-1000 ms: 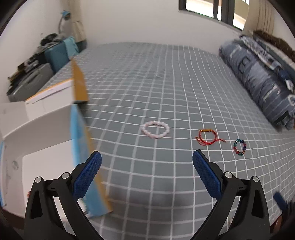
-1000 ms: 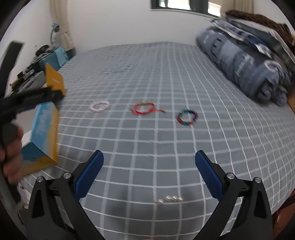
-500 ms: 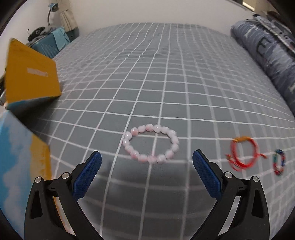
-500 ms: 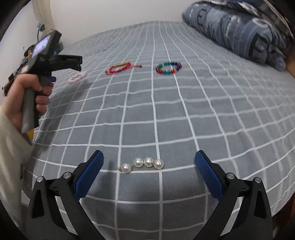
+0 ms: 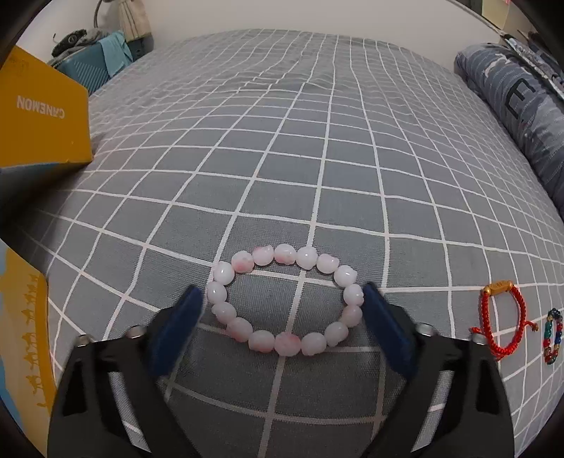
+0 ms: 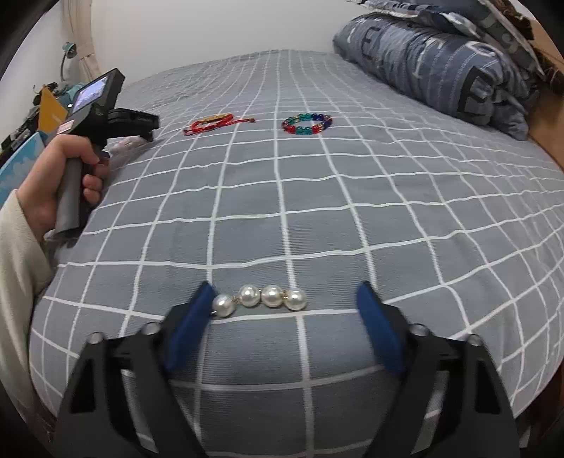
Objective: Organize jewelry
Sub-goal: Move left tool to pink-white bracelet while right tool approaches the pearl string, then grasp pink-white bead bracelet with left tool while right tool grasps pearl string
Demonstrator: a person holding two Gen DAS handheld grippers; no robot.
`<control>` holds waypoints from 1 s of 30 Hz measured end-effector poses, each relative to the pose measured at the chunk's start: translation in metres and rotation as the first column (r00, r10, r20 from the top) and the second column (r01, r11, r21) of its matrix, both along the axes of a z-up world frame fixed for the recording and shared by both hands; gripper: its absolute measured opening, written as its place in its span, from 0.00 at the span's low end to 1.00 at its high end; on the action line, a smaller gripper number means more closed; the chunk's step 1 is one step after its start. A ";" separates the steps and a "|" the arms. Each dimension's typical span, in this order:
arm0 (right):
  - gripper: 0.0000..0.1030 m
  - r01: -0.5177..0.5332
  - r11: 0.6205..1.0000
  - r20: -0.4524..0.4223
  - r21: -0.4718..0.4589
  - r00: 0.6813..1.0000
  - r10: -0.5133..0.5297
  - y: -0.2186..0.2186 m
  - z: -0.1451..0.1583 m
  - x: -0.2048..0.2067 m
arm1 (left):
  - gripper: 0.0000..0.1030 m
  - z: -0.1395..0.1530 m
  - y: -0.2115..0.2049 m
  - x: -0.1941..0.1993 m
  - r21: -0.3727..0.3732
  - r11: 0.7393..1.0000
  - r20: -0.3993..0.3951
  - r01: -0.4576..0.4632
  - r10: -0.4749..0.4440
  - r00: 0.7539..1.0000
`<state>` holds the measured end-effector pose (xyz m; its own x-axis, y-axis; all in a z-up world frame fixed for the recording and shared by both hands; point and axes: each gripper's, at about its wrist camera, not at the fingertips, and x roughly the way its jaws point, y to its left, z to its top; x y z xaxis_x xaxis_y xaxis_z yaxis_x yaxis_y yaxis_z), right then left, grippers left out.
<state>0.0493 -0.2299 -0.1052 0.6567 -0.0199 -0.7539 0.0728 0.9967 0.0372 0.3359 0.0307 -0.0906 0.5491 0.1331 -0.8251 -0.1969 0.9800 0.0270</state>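
home bedroom; grid-check bed sheet (image 5: pixel 317 158); rolled duvet (image 6: pixel 440 63); curtain (image 5: pixel 135 21)

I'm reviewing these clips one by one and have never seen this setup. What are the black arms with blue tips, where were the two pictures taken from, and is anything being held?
No robot here: a person holds a handheld two-finger gripper in each hand, each carrying a fisheye camera looking along its blue-padded fingers. The left view shows the left gripper open around a pink bead bracelet lying on the checked bedspread. The right view shows the right gripper open around a pearl piece. Farther off lie a red cord bracelet and a multicolored bead bracelet. Nothing is gripped yet.
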 end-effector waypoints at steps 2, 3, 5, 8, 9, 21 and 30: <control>0.53 0.000 1.000 0.012 -0.029 1.000 0.000 0.002 0.000 -0.003 | 0.55 0.002 0.000 -0.001 0.001 1.000 0.005 0.006 -0.006 1.000; 0.41 -0.004 0.999 0.018 -0.039 1.000 0.005 0.002 0.000 -0.003 | 0.33 0.004 -0.001 -0.002 0.006 1.000 0.012 0.004 -0.004 1.000; 0.22 -0.005 0.998 0.025 -0.060 1.000 0.007 0.004 0.000 -0.004 | 0.19 0.006 0.000 -0.005 -0.004 1.000 0.023 0.007 -0.006 1.000; 0.11 -0.014 0.997 0.032 -0.072 0.999 0.017 0.004 0.000 -0.005 | 0.19 0.005 -0.001 -0.008 0.004 1.000 0.036 0.016 -0.016 0.999; 0.10 -0.014 0.997 0.035 -0.074 0.999 0.017 0.004 0.000 -0.006 | 0.19 0.006 -0.002 -0.009 0.008 1.000 0.040 0.018 -0.018 0.999; 0.03 -0.010 0.997 0.054 -0.073 0.998 0.014 0.003 0.006 -0.007 | 0.19 0.012 0.002 -0.018 -0.002 1.000 0.052 0.014 -0.014 0.999; 0.03 -0.013 0.998 0.081 -0.062 0.997 0.018 0.002 0.013 -0.011 | 0.19 0.028 0.005 -0.025 -0.008 1.000 0.079 0.002 -0.001 0.997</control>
